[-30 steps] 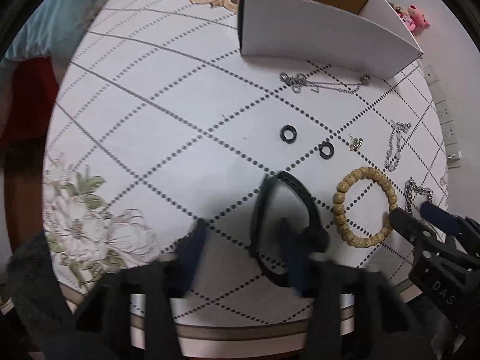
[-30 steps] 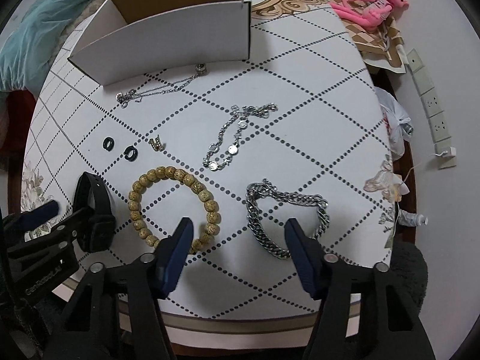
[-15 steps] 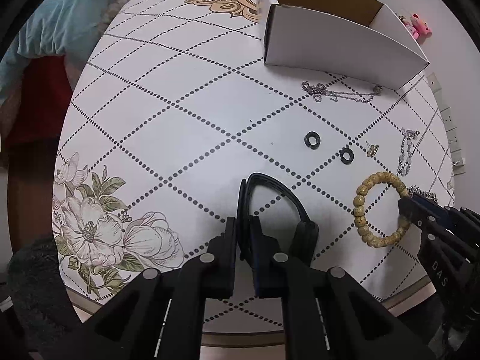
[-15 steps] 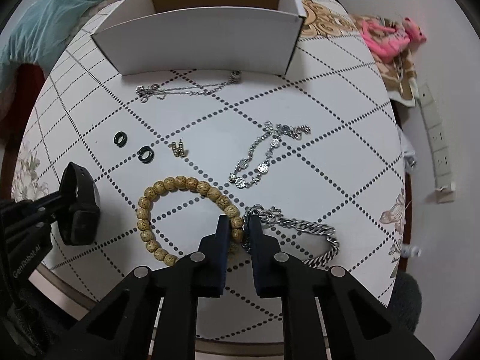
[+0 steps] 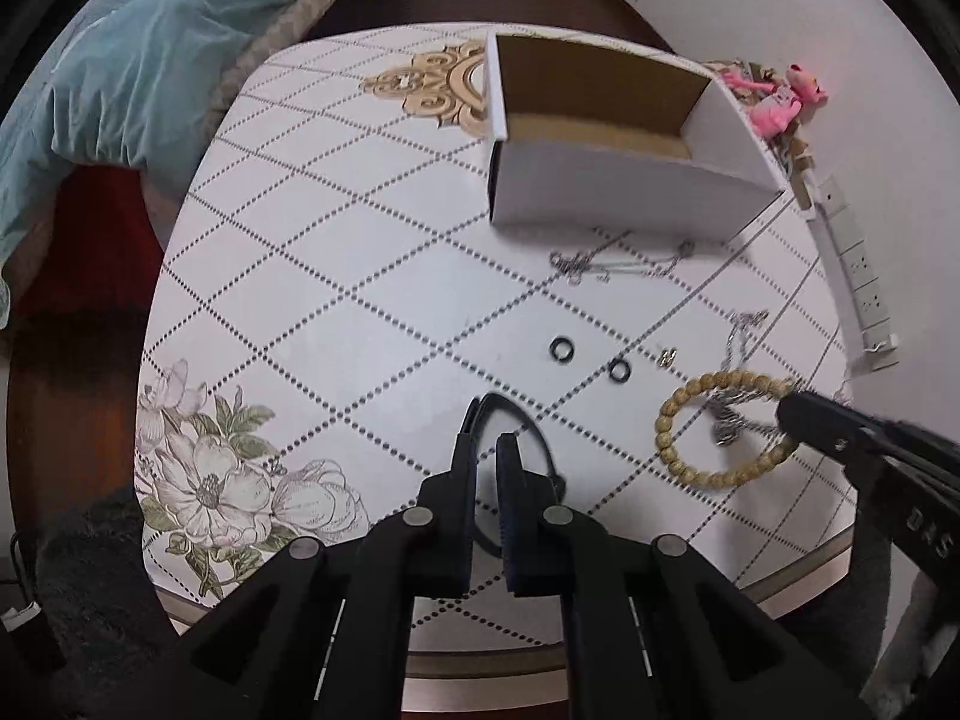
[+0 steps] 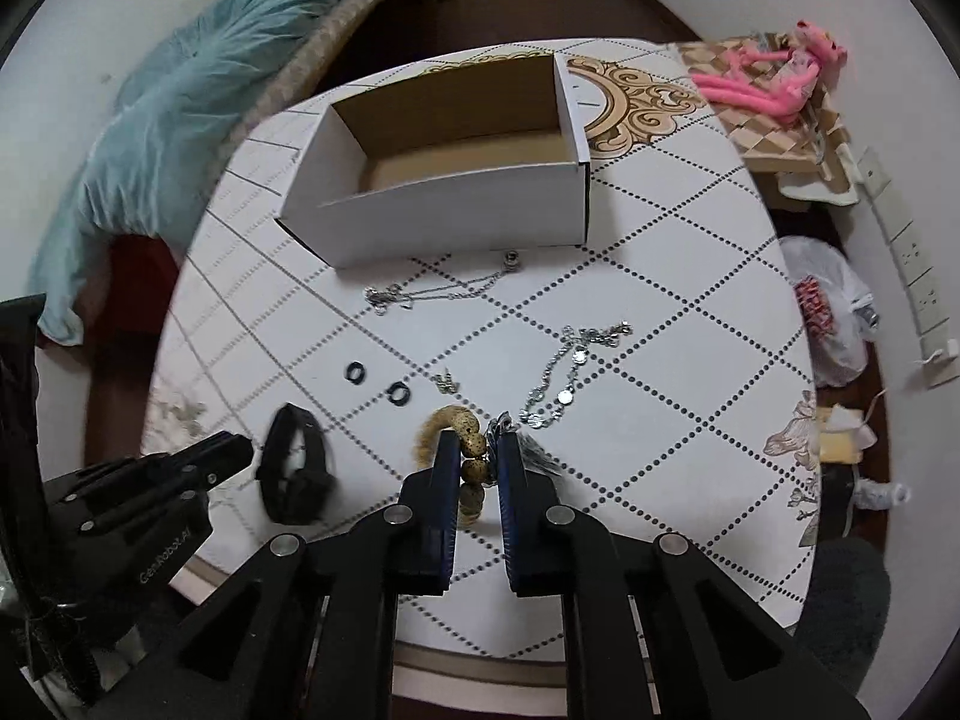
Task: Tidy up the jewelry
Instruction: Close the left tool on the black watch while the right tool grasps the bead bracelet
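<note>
Going left to right across the right wrist view. Lower left of the frame is the left gripper (image 6: 237, 450), and in its own camera its jaws look pinched shut on the black band (image 5: 516, 420), which hangs just off the table (image 5: 312, 276). The right gripper (image 6: 478, 450) sits bottom center, jaws clamped on the wooden bead bracelet (image 6: 465, 450). A silver chain bracelet (image 5: 729, 429) seems to be caught in the same grip, dangling inside the bead loop, but it's blurry so I can't swear to it.

Still lying on the table mid-frame: two black rings (image 6: 355, 373), a small earring (image 6: 447, 383), a coin charm bracelet (image 6: 564, 372) and a thin necklace (image 6: 444, 291) right in front of the box. The cardboard box (image 6: 456, 210) is in the upper middle, nothing visible inside.

So I'd say this is the carry step, both grippers loaded. Next move is probably up over the near wall of the box, then let go inside, watching that the chain doesn't slip out on the way.
</note>
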Demonstrator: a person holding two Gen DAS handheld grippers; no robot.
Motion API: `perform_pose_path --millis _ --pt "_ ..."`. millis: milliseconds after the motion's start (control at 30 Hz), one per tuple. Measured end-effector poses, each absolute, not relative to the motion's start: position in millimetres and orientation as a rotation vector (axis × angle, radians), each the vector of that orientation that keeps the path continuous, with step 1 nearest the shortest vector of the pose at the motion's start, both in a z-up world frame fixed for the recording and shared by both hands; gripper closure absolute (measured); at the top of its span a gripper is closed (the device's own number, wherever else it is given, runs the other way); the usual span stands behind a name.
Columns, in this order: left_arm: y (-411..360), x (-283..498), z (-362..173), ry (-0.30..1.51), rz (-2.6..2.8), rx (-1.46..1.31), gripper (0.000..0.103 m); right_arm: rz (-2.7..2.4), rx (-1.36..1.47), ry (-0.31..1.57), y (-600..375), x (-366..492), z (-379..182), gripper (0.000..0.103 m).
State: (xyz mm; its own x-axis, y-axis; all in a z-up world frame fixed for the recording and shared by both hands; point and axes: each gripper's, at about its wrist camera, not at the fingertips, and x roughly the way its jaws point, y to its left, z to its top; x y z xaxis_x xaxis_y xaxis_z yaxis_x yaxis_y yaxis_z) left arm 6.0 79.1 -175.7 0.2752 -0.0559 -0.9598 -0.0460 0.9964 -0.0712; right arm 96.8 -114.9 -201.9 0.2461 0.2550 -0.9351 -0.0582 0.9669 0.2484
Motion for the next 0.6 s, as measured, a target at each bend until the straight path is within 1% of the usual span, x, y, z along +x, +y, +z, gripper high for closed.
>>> perform_pose_path --millis 100,133,167,200,367,600 --pt "79 3 -172 1.295 -0.008 -0.097 0.099 0.223 0.232 1.374 -129 107 -218 0.088" --pt "77 7 -168 1.299 -0.008 -0.099 0.099 0.222 0.262 1.413 -134 109 -225 0.083" --pt "79 3 -168 1.300 -0.010 -0.101 0.099 0.215 0.290 1.415 -139 109 -226 0.078" --pt "83 0 -169 1.300 -0.010 -0.100 0.099 0.211 0.313 1.407 -145 109 -225 0.071" --pt "90 -1 -168 1.309 -0.009 -0.120 0.099 0.198 0.361 1.399 -155 103 -225 0.070" --pt "88 -4 -179 1.323 0.007 -0.155 0.099 0.155 0.340 1.501 -137 88 -264 0.070"
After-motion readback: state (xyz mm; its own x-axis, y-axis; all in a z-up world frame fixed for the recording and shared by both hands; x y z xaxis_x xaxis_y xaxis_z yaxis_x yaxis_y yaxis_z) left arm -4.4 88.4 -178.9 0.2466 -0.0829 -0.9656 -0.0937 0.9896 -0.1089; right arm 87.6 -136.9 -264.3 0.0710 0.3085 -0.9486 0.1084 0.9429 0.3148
